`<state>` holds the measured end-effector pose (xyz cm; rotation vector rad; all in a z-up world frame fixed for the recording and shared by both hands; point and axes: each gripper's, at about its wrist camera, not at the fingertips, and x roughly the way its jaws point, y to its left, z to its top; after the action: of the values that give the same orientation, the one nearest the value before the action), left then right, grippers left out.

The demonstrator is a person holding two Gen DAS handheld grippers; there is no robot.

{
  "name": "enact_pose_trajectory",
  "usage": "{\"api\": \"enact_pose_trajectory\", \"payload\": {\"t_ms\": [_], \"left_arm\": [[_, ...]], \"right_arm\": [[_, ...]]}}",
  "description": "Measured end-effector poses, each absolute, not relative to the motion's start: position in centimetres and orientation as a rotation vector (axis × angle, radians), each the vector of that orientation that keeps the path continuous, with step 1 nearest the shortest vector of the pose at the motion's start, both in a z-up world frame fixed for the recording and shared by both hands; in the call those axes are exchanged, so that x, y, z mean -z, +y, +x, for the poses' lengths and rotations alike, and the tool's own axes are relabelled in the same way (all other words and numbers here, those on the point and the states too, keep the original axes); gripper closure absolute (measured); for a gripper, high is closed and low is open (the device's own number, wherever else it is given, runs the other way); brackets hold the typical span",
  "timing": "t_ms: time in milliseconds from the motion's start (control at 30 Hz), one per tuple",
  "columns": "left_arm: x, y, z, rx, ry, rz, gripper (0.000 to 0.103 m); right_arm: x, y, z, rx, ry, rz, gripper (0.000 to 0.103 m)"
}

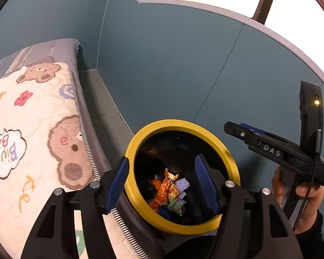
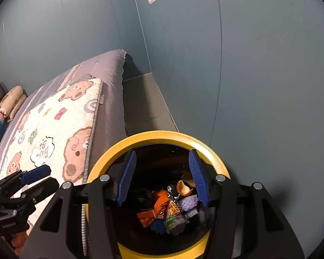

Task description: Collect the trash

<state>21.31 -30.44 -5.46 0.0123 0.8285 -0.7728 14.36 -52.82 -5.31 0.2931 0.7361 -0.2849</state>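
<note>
A black trash bin with a yellow rim stands on the floor beside the bed. Inside lie orange snack wrappers, a purple wad, a peel-like scrap and other bits of trash. My left gripper hovers over the bin's opening, open, with nothing between its blue pads. My right gripper also hangs above the opening, open and holding nothing. The right gripper appears at the right of the left wrist view, held by a hand. The left gripper shows at the lower left of the right wrist view.
A bed with a bear-print quilt over a grey sheet lies left of the bin, with pillows at its far end. A teal wall stands right behind the bin. A narrow strip of grey floor runs between bed and wall.
</note>
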Motion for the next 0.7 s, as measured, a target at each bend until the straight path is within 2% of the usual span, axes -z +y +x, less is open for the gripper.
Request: {"api": "enact_pose_trajectory", "payload": {"t_ms": [333,700], "left_arm": [[3.7,-24.2,20.1,0.672,0.785,-0.047,0.043],[2.4,-13.6,17.9,0.471,0.722,-0.094,0.043]], "right_arm": [[3.9,-48.7,14.1,0.187,0.734,0.295,0.054],[2.2,-38.6,15.5,0.005,0.743,0.229,0.054]]}}
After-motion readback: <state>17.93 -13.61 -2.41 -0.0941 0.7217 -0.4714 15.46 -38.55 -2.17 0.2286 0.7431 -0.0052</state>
